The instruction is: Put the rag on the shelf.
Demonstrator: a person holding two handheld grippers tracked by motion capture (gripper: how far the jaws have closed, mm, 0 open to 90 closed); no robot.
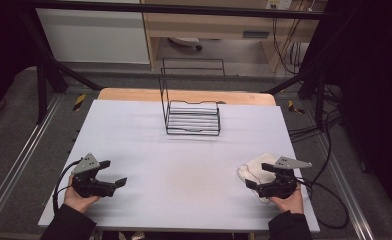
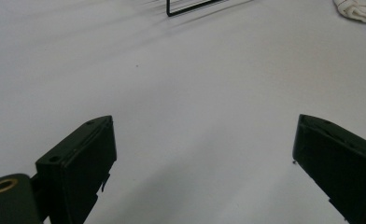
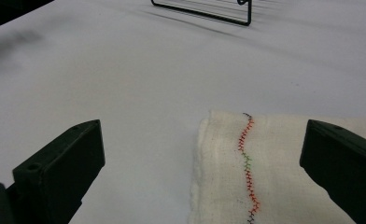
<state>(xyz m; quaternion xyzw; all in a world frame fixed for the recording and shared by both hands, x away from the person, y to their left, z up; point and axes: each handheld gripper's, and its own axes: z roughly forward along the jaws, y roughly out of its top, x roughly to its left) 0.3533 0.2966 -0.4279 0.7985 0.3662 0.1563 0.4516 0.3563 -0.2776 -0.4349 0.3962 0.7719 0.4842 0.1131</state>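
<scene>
Both hand-held grippers sit low over the bench [image 1: 184, 165], one near each front corner. On the left side, the left hand-held gripper [image 1: 118, 181] is released, with its two black jaws spread wide and nothing between them. In the left gripper view, just the bare pale top of the bench lies between those jaws. On the right side, the right hand-held gripper [image 1: 252, 184] is released too, and its jaws stand wide apart. It hangs right at the white cloth [image 1: 256, 170], which lies folded on the bench near the front right corner. In the right gripper view, the folded cloth lies flat between the two jaws, closer to the one on the right side of that view. I cannot tell if that jaw touches the cloth. A wavy line of red, green and dark stitches [image 3: 247, 163] runs down the cloth. A black wire rack [image 1: 192, 117] stands at the far middle of the bench, well apart from both hand-held grippers and from the cloth. It has a flat wire floor and a tall wire frame that stands up at its back. A hand [image 1: 79, 199] in a dark sleeve holds each hand-held gripper from the near edge.
</scene>
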